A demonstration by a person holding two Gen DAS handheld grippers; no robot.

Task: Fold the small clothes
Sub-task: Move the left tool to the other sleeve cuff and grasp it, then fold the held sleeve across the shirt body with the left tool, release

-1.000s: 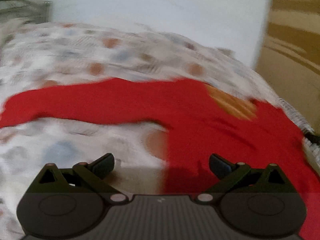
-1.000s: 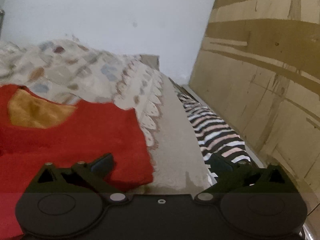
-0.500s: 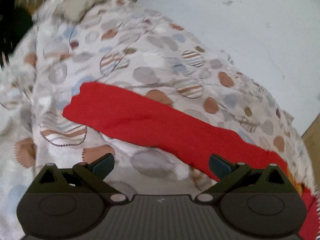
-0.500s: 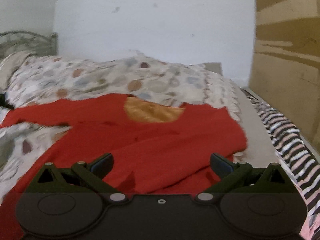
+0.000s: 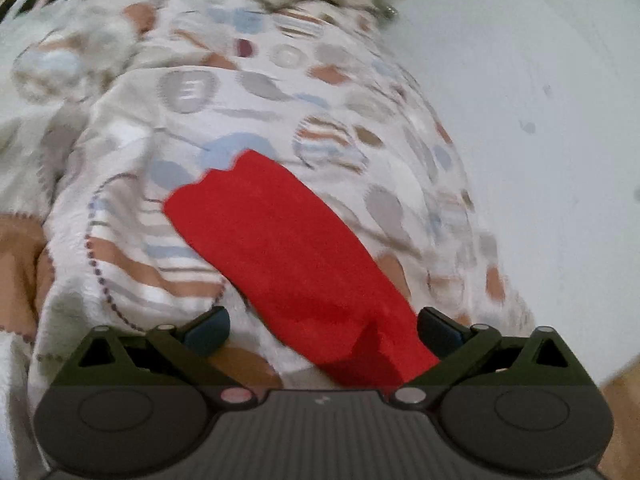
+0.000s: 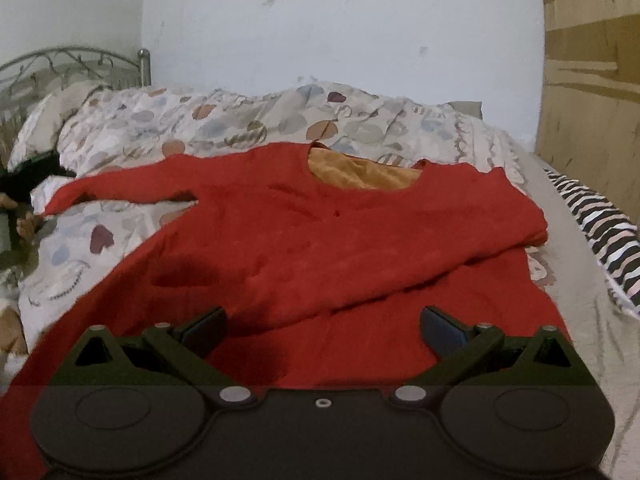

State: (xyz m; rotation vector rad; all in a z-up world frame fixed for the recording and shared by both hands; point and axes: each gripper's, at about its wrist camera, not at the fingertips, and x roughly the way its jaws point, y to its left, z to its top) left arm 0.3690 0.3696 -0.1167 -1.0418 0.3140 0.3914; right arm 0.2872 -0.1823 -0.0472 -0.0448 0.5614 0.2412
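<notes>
Left gripper wide, red sleeve pointing up-left

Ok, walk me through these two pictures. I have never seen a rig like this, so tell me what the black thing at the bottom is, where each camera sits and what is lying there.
There is no robot here. A person holds a pair of tongs in each hand, and a wide-angle camera on each looks forward along its two fingers. The black shape at the bottom of each picture is the tongs' own body.

The left camera shows the left tongs over one long sleeve of a red top. The right camera shows the right tongs over the body of the same top, which lies spread out with its right sleeve folded across. It rests on a patterned quilt on a bed. A striped cloth lies at the right edge.

Both tongs stand open and hold nothing.
</notes>
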